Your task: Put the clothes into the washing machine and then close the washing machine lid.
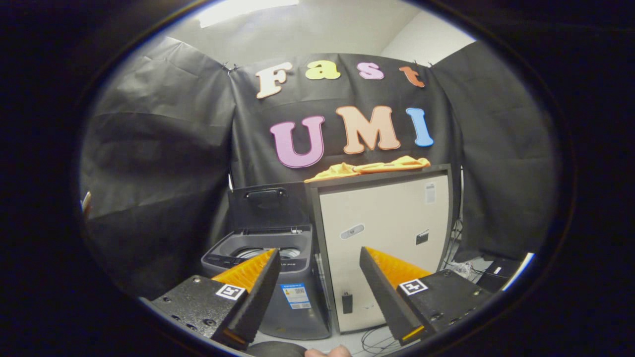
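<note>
A yellow-orange garment (368,167) lies crumpled on top of a tall cream cabinet (384,218), well beyond my fingers. A small grey top-loading washing machine (278,290) stands on the floor to the cabinet's left. Its dark lid (268,204) is raised upright against the wall, and the drum opening (263,252) shows just past my left finger. My gripper (320,258) is open, fingers spread wide with nothing between them. It hangs back from both the machine and the cabinet.
Black cloth walls close the booth on three sides. Cables (379,339) trail on the floor at the cabinet's foot. A dark box (501,272) sits on the floor to the right. A fingertip (327,352) of a hand shows below the gripper.
</note>
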Motion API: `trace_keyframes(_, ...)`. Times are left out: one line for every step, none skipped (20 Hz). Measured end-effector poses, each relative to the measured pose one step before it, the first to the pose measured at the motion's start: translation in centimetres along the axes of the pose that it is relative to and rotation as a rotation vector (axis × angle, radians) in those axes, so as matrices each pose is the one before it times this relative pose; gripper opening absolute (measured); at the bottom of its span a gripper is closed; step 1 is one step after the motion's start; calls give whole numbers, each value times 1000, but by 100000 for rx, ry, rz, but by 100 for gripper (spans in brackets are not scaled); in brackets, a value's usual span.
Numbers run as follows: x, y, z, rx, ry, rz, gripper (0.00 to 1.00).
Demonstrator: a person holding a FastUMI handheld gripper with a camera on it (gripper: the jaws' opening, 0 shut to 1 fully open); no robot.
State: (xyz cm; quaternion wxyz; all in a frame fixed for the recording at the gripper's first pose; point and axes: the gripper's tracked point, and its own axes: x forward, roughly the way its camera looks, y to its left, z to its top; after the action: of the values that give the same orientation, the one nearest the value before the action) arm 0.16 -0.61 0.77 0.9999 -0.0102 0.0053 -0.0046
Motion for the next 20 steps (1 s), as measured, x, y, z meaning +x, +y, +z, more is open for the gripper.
trace_keyframes(200,32,349,410,-293,99,97)
trace_keyframes(277,-25,196,-14,576,171,97)
trace_keyframes(249,-21,308,-577,189,-13,97)
trace_keyframes(237,-149,508,-826,-399,-194,97)
trace_keyframes(248,22,474,-683,-494,25,97)
trace_keyframes(313,50,160,-502,-222,62,97)
trace_keyframes(376,84,47,-599,262,181,97)
trace_keyframes(229,-10,-67,-674,506,-2,97)
trace_keyframes(243,41,-21,-511,497,-121,97)
trace_keyframes(192,85,-17,-120,185,71,97)
trace_keyframes(203,208,311,60,-266,476,97)
trace_keyframes(267,223,609,77,-774,296,97)
trace_keyframes(291,114,586,-16,-779,80,97)
trace_keyframes(305,-46,327,-69,-350,26,97)
trace_keyframes(409,133,405,-230,10,212,97)
trace_keyframes(316,31,418,-385,48,167,97)
trace_keyframes(468,-1,492,-649,78,268,97)
trace_keyframes(427,-37,436,-1032,170,58,97)
trace_keyframes(426,-247,441,-1106,92,-303,97)
trace_keyframes(547,-254,433,-951,293,-467,97)
